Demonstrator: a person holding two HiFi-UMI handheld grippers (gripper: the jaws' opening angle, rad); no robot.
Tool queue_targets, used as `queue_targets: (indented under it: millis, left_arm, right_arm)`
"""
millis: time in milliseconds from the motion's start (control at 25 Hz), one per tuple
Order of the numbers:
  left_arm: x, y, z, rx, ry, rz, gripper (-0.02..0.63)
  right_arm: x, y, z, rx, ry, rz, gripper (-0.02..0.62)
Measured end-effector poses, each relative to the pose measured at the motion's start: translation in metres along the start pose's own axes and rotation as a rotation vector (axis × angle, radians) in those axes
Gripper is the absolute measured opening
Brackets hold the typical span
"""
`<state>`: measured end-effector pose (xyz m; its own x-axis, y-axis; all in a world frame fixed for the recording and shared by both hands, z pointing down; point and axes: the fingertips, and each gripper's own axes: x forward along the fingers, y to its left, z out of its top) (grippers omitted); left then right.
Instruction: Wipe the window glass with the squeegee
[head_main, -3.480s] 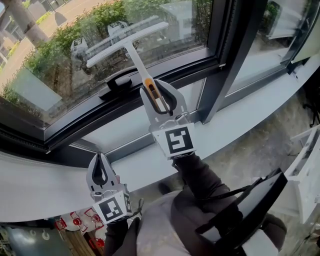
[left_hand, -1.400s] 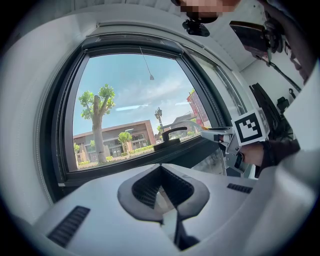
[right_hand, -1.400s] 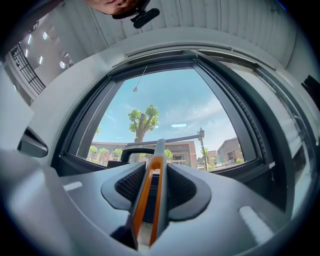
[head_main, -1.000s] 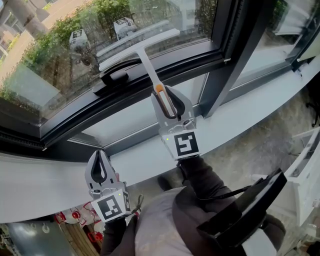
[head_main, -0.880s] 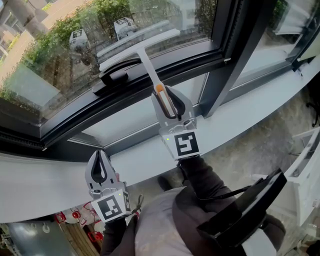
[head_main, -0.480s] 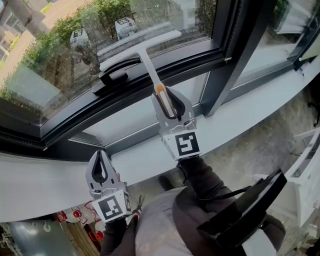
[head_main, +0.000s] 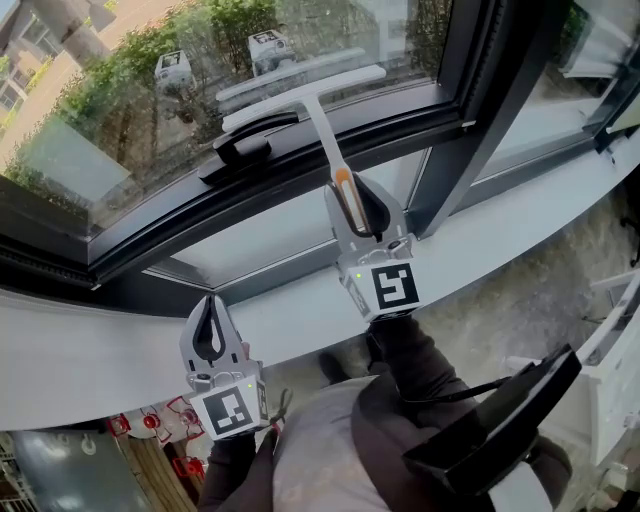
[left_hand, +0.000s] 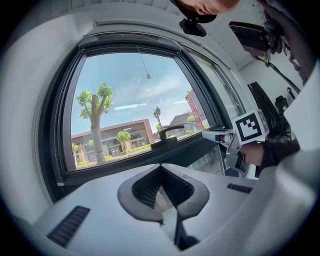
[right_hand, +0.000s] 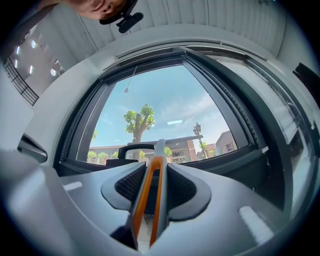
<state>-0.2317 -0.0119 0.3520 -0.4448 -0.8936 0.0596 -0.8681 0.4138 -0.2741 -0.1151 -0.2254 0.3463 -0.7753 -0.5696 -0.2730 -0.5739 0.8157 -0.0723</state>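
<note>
White squeegee (head_main: 322, 128), orange-striped handle pinched in right gripper (head_main: 352, 195) jaws. Blade lies ahead of them, low on window glass (head_main: 130, 120), near black window handle (head_main: 245, 148). Left gripper (head_main: 210, 335) jaws pressed together, empty. Stroke probably at its bottom; share wiped unclear.

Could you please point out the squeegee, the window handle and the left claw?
squeegee (head_main: 272, 109), head view, white blade bar.
window handle (head_main: 240, 155), head view, black base.
left claw (head_main: 212, 303), head view, between its tips.
</note>
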Motion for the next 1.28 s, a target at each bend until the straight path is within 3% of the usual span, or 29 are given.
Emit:
queue_targets:
  millis: [200, 440, 640, 760, 1120, 1280]
  left_arm:
    - [-0.003, 0.005, -0.006, -0.056, 0.007, 0.002, 0.003]
    - [-0.014, 0.017, -0.022, -0.088, -0.026, -0.054, 0.002]
    - [-0.017, 0.023, -0.032, -0.119, -0.03, -0.089, 0.002]
    - [-0.017, 0.019, -0.031, -0.15, -0.04, -0.095, 0.003]
    - [-0.022, 0.016, -0.015, -0.1, -0.008, -0.027, 0.003]
    - [-0.024, 0.018, -0.016, -0.073, 0.007, -0.023, 0.003]
  right_arm:
    - [-0.01, -0.009, 0.003, -0.001, 0.032, -0.028, 0.132]
    - [-0.027, -0.007, 0.012, -0.029, 0.055, -0.075, 0.132]
    - [-0.044, 0.006, 0.043, -0.019, 0.014, -0.092, 0.132]
    - [-0.044, 0.027, 0.067, -0.04, -0.019, -0.042, 0.132]
    - [-0.009, 0.097, 0.116, -0.052, -0.155, 0.175, 0.132]
    - [0.003, 0.124, 0.126, -0.051, -0.194, 0.224, 0.132]
